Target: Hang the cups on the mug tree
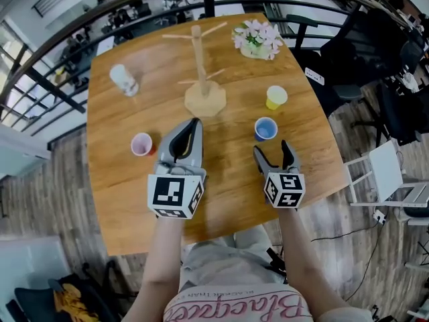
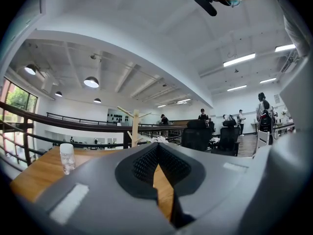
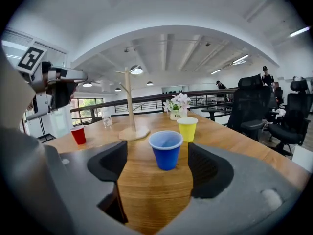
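A wooden mug tree (image 1: 203,79) stands bare at the far middle of the round table (image 1: 315,146). A blue cup (image 1: 265,129) stands upright just ahead of my right gripper (image 1: 272,149), which is open and holds nothing. In the right gripper view the blue cup (image 3: 166,150) sits a little beyond the open jaws, apart from them. A yellow cup (image 1: 275,98) stands behind it and a red cup (image 1: 142,144) at the left. My left gripper (image 1: 195,122) is shut and empty, pointing at the tree's base (image 2: 135,126).
A clear tumbler (image 1: 124,79) stands at the far left of the table and a pot of flowers (image 1: 258,39) at the far right. A black railing runs behind the table. Office chairs (image 1: 362,52) and a white stool (image 1: 389,173) stand on the right.
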Tool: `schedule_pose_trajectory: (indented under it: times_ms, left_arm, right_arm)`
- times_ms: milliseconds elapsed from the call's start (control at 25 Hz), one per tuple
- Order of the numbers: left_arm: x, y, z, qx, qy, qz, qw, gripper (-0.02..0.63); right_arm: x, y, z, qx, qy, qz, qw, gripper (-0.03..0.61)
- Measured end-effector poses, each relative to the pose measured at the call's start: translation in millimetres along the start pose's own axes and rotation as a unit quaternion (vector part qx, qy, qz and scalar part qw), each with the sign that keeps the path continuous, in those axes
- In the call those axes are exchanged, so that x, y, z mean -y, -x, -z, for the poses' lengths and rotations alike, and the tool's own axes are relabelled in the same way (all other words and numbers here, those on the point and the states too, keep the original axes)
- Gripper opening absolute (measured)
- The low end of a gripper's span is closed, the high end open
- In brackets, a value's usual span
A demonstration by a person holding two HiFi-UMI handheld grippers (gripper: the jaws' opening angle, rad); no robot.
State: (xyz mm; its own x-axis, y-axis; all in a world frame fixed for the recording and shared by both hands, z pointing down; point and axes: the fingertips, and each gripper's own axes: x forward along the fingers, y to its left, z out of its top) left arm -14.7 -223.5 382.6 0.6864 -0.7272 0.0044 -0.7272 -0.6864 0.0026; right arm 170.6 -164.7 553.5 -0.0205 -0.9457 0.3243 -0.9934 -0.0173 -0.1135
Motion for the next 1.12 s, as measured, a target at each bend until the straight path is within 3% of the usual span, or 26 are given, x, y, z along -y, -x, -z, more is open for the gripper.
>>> schedule_pose_trajectory:
  times_ms: [520,720,1120]
  left_arm:
    - [-3.6,-6.7,19.8,-0.028,-0.003,-0.012,0.9995,0.014]
    - [-9.2,-10.2,24.2,-0.035,0.004,-0.021,0.9992,0.014]
    - [-9.9,-6.2,7.6,-0.022,0.006,-0.046,0.9987,0.014]
  right_arm:
    - [17.2,-58.4,28.8,-0.079,-0.004,0.017,0.997,0.360]
    - [20.6,-74.4,26.2,-0.080,0.013,0.016,0.997,0.297]
    - [14.9,-69.2,-24.8,-0.032,0.033,-0.014,0.999,0.291]
